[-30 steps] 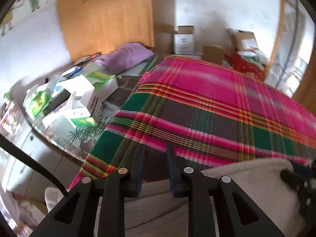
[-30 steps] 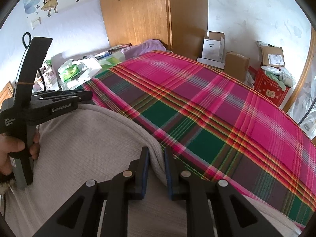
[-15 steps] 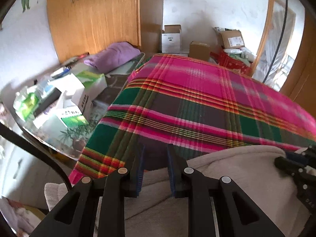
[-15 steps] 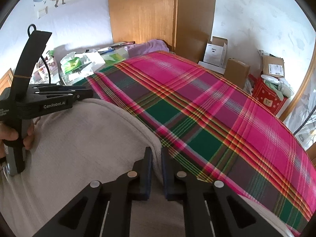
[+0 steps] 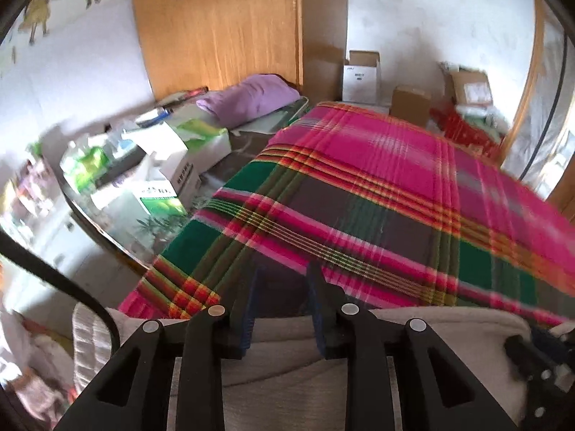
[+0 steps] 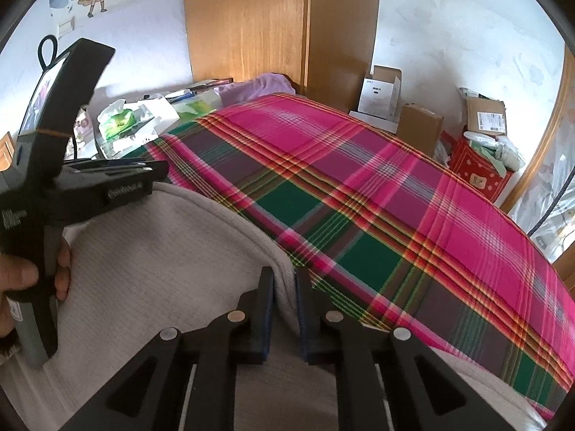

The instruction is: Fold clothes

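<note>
Left tongs (image 5: 284,273) just opening, gaping w/ nothing btwn, right tongs (image 6: 284,276) easing yet pinching rolled edge of beige knit top (image 6: 161,269) on plaid bed cover (image 6: 359,197): soft, light, floppy, prob best gripped at thick hem corners.

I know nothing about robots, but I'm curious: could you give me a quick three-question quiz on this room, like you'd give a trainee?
1. True or false: the beige garment lies on the plaid blanket.
2. What stands right behind the purple pillow? A) a wooden wardrobe B) a television C) a fish tank
3. Fill in: the patterned container beside the brown cardboard box is coloured ___.

Key: 1 true; 2 A; 3 red.
</note>
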Demonstrator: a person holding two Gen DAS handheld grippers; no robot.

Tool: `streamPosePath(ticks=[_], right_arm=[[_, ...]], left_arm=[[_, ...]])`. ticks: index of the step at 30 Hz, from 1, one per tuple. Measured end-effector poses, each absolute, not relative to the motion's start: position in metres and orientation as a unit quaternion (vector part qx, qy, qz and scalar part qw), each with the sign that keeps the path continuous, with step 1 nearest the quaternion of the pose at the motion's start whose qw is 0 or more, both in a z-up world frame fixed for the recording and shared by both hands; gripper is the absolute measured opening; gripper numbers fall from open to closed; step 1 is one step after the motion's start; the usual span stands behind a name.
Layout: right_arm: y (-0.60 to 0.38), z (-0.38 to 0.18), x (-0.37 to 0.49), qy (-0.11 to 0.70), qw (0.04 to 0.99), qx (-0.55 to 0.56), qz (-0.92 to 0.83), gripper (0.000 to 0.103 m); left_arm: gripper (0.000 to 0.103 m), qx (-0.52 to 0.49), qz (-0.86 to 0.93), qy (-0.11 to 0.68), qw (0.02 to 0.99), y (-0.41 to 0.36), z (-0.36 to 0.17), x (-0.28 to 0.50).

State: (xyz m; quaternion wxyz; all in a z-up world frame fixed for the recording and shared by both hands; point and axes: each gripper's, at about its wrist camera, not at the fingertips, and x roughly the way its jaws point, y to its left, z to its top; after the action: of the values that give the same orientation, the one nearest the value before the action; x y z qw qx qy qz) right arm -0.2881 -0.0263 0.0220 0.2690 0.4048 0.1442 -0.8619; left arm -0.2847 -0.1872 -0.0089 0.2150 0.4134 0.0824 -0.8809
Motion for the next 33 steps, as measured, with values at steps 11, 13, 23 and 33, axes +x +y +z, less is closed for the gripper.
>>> streamPosePath(ticks=[11, 13, 23, 33], right_arm=[[-0.0281, 0.0221, -0.2866, 0.151, 0.263, 0.402, -0.864, 0.014], [-0.0278, 0.022, -0.2872, 0.149, 0.264, 0.403, -0.864, 0.014], [-0.0254, 0.0219, -0.288, 0.142, 0.264, 0.405, -0.864, 0.014], [-0.0237, 0.0211, -0.2905, 0.128, 0.263, 0.409, -0.864, 0.015]], left_arm=[[0.028, 0.412, -0.882, 0.091, 0.211, -0.1892, -0.0081, -0.2836], [0.028, 0.412, -0.882, 0.09, 0.211, -0.1886, -0.0082, -0.2837], [0.028, 0.413, -0.881, 0.086, 0.213, -0.1872, -0.0084, -0.2838], [0.028, 0.412, -0.881, 0.088, 0.213, -0.1872, -0.0086, -0.2834]])
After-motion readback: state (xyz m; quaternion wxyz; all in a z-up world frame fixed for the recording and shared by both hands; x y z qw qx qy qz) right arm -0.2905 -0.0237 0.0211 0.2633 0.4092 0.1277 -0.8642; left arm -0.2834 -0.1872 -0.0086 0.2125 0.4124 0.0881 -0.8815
